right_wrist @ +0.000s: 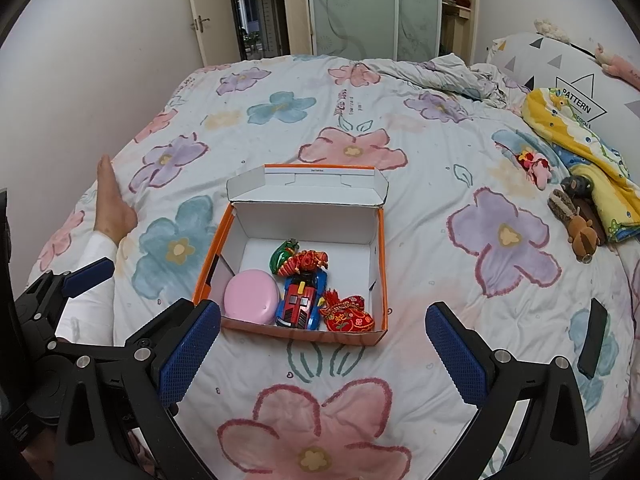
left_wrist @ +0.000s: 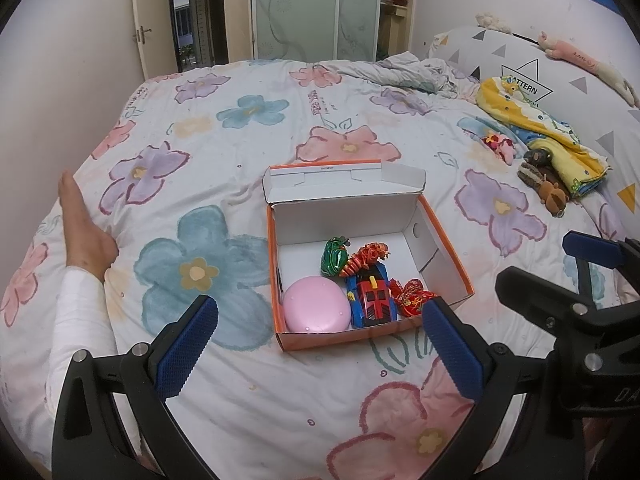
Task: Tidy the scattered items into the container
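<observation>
An orange cardboard box [left_wrist: 444, 240] [right_wrist: 378, 264] with its lid folded back sits on the flowered bedspread. Inside lie a pink round case [left_wrist: 316, 310] [right_wrist: 251, 297], a red and blue toy car [left_wrist: 372, 298] [right_wrist: 301, 302], a green toy [left_wrist: 333, 258] [right_wrist: 282, 254], an orange lobster toy [left_wrist: 366, 258] [right_wrist: 306, 262] and a red embroidered pouch [left_wrist: 412, 298] [right_wrist: 348, 316]. My left gripper [left_wrist: 320, 346] hangs open just before the box's near wall, nothing between its fingers. My right gripper [right_wrist: 323, 350] is likewise open and empty in front of the box.
A person's bare foot [left_wrist: 82, 224] [right_wrist: 112, 204] and white-trousered leg lie on the bed at the left. Plush toys [left_wrist: 542, 184] [right_wrist: 580, 220], a yellow blanket [left_wrist: 548, 128] and a pillow sit at the right. A dark phone [right_wrist: 594, 338] lies on the bedspread right of my right gripper.
</observation>
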The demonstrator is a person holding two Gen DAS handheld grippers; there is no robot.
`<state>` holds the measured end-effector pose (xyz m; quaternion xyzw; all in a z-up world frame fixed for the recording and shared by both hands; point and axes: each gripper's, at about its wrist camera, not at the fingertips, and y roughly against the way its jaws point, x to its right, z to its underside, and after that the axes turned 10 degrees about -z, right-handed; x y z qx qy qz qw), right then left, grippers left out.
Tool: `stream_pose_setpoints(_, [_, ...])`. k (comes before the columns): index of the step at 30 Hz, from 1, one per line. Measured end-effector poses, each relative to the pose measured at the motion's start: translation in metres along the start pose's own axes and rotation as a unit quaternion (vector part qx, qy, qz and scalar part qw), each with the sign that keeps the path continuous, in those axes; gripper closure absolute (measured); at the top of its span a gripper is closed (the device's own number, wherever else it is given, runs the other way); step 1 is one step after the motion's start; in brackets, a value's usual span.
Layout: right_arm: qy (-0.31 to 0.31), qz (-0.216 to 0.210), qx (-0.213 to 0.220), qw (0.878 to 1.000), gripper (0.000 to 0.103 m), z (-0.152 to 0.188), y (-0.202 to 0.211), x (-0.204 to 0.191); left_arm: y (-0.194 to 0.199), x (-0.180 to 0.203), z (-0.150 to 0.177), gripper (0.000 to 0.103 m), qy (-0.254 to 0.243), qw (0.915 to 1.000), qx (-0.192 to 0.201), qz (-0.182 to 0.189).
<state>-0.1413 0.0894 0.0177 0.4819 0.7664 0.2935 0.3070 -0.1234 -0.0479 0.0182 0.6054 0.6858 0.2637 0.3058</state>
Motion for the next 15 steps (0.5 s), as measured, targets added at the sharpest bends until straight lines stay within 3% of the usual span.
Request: stream_pose_setpoints(15, [0.001, 0.001, -0.002, 1.000, 0.000, 0.0013, -0.0035, 0.0022, -0.0039, 0.0008, 0.0001, 0.000, -0.003, 1.0000, -0.001, 0.001])
